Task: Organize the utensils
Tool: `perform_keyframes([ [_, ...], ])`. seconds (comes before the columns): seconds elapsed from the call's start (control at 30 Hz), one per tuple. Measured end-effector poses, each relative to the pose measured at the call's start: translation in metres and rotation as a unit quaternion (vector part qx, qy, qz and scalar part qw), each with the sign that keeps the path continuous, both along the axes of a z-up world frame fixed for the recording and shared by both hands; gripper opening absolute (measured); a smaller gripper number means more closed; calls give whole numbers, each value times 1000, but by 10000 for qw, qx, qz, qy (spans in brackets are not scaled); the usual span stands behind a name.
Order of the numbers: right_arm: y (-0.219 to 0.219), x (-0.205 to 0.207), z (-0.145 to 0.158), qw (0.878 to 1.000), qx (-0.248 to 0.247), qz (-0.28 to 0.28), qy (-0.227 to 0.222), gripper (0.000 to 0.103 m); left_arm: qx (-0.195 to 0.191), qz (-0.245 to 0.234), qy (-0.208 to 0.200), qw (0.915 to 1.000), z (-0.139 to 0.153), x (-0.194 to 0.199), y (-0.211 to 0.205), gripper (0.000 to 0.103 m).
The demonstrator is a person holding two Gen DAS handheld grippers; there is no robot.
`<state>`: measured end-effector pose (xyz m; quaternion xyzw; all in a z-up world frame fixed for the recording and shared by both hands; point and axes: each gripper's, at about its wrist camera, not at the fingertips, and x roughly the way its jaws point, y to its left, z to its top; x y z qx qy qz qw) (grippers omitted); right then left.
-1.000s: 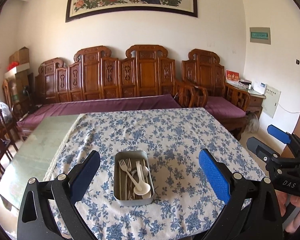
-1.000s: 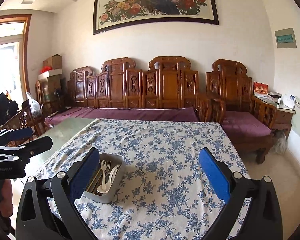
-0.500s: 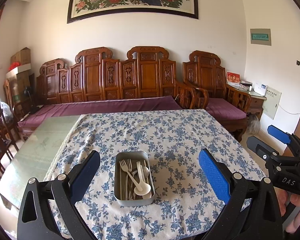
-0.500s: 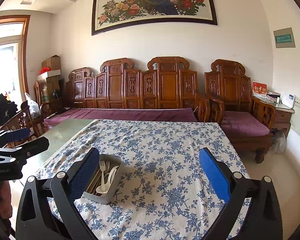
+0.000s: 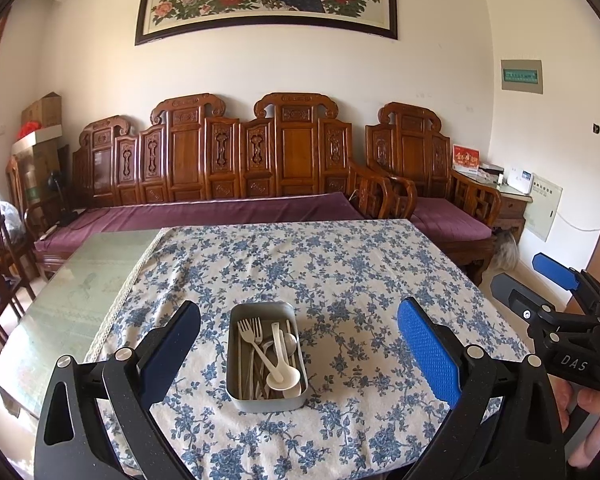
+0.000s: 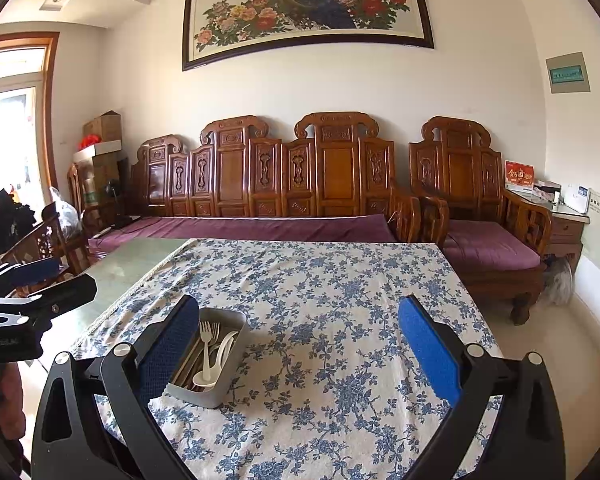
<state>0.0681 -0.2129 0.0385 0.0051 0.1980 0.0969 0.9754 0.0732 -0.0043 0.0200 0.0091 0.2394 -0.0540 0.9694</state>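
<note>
A grey metal tin [image 5: 265, 400] sits near the front of the flowered tablecloth; it also shows in the right wrist view [image 6: 236, 322]. It holds white forks [image 5: 249, 330], a white spoon [image 5: 282, 376] and chopsticks. My left gripper [image 5: 300, 344] is open and empty, held back above the tin. My right gripper [image 6: 300, 344] is open and empty, to the right of the tin; it also shows at the right edge of the left wrist view [image 5: 540, 280].
The blue-flowered tablecloth [image 5: 340, 272] covers most of the table; bare green glass [image 5: 88, 280] shows at the left. A carved wooden sofa with purple cushions [image 5: 220, 212] stands behind. Wooden chairs [image 6: 40, 244] stand at the left.
Both views have tilted slightly upward and pulled back a little. The tin and utensils have not moved. Both grippers stay open.
</note>
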Motion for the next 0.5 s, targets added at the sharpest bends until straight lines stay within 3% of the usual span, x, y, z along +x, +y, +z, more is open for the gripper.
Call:
perform_keyframes([
  [0.5, 1, 2, -2, 10000, 12, -2, 13, 100, -4, 10, -4, 10000, 0, -1, 0, 95],
])
